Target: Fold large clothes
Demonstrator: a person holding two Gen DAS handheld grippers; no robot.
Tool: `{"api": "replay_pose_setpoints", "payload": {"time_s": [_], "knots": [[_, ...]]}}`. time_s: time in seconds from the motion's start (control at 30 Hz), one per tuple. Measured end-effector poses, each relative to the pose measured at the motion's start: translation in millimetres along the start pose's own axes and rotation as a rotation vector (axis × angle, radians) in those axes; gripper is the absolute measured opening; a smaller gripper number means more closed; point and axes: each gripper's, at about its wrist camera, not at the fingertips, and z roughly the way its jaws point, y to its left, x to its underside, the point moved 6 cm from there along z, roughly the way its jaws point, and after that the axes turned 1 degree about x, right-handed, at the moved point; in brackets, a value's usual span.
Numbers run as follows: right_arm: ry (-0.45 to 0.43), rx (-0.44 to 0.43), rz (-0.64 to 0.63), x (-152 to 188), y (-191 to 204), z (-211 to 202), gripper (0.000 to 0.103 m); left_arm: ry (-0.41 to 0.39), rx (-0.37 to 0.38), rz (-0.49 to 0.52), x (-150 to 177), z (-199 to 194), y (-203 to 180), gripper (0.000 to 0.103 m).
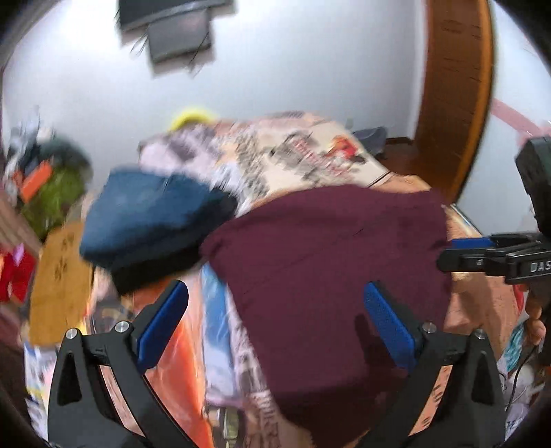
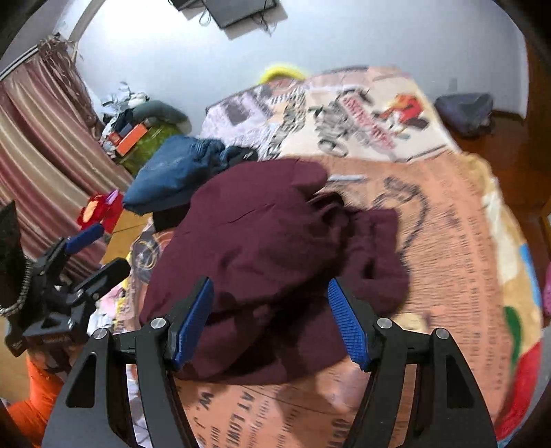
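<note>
Maroon garment (image 2: 272, 262) heaped mid-bed (image 2: 458, 275), right of the blue clothes (image 2: 172, 172), beneath my left gripper (image 1: 275, 324) and right gripper (image 2: 270, 320), both open and empty, poised to regrip.

I take the bed (image 2: 447, 241) as reference; it carries a printed peach cover. Behind its far end I see a plain pale wall (image 2: 327, 38), evenly lit, with a dark flat panel (image 2: 241, 10) mounted high and cables hanging from it. Left of the bed hangs a striped pink curtain (image 2: 38, 138), with a cluttered green stand (image 2: 151, 141) beside it. Right of the bed I see a brown wooden floor (image 2: 489, 155) and an orange-brown wooden door (image 1: 454, 86).
</note>
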Motion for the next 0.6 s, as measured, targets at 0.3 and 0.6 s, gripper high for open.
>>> {"api": "replay_pose_setpoints", "payload": {"time_s": [0.3, 0.6], "knots": [[0.103, -0.049, 0.089, -2, -8, 48, 0.065, 0.322, 0.261, -0.174, 84, 86, -1, 0.103], [0.000, -0.054, 0.054, -10, -2, 31, 0.031, 0.250, 0.167, -0.066, 75, 68, -16, 0.103]]}}
